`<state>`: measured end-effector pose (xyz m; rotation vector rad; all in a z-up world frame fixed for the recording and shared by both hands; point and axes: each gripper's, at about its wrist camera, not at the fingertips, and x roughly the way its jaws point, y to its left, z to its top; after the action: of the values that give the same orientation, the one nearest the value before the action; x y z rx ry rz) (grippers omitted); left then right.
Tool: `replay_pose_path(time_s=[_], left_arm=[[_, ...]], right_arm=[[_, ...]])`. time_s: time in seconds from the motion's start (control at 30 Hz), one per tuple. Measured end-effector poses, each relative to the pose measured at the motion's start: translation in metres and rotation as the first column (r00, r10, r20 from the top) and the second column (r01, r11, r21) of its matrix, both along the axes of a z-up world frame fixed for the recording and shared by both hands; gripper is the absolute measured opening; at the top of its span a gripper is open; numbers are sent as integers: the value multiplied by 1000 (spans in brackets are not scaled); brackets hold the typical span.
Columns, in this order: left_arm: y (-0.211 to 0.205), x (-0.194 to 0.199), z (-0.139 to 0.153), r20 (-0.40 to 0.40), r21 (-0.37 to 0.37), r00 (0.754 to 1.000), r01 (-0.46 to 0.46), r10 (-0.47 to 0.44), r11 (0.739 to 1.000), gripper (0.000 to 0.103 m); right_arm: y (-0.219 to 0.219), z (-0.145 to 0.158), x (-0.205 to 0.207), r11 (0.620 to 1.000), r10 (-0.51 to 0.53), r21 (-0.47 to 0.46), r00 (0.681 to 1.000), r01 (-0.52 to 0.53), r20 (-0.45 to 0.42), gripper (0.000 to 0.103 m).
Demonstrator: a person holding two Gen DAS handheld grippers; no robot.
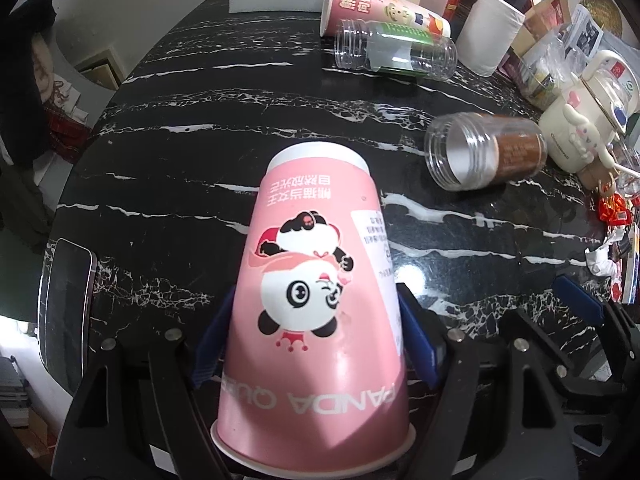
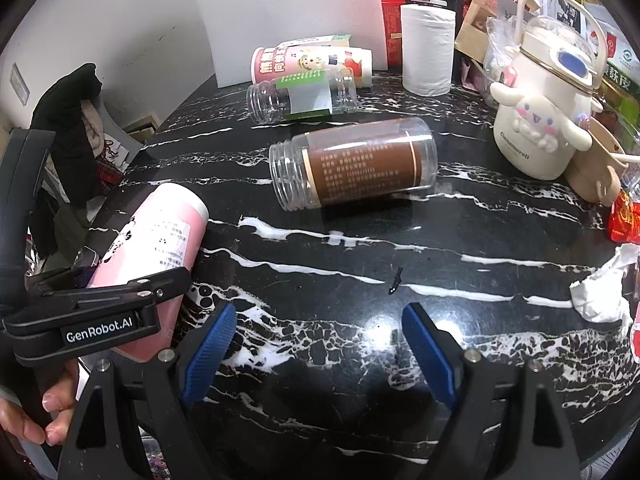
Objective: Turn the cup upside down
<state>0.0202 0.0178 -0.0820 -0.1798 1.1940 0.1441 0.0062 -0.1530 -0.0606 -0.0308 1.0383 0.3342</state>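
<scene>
A pink paper cup point(image 1: 316, 300) with a panda print fills the middle of the left wrist view. My left gripper point(image 1: 316, 312) is shut on its sides, blue pads on both flanks. The cup's base points away from me and its rim is toward the camera, tilted above the black marble table point(image 1: 200, 128). In the right wrist view the same cup point(image 2: 160, 236) shows at the left, held slanted by the left gripper point(image 2: 120, 300). My right gripper point(image 2: 316, 344) is open and empty over the table's front.
A brown-labelled clear jar point(image 2: 352, 168) and a green-labelled clear jar point(image 2: 300, 96) lie on their sides. Another printed cup point(image 2: 312, 62) lies behind. A paper roll point(image 2: 428, 48), a white character kettle point(image 2: 544, 120) and clutter stand at the right. A phone point(image 1: 66, 304) lies at the left edge.
</scene>
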Motion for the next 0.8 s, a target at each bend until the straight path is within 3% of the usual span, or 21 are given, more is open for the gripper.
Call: replay_pose_path(time_s=[0.33, 0.43, 0.8], left_arm=[[4, -9, 30, 58, 14, 998, 10, -11, 1000, 76], [7, -14, 45, 80, 28, 996, 23, -25, 999, 80], [43, -44, 77, 107, 82, 994, 21, -29, 996, 82]], right_arm=[[2, 8, -5, 1000, 3, -8, 1000, -3, 14, 85], [5, 13, -6, 1000, 3, -11, 1000, -3, 21, 85], [33, 41, -14, 999, 31, -22, 998, -30, 62, 85]])
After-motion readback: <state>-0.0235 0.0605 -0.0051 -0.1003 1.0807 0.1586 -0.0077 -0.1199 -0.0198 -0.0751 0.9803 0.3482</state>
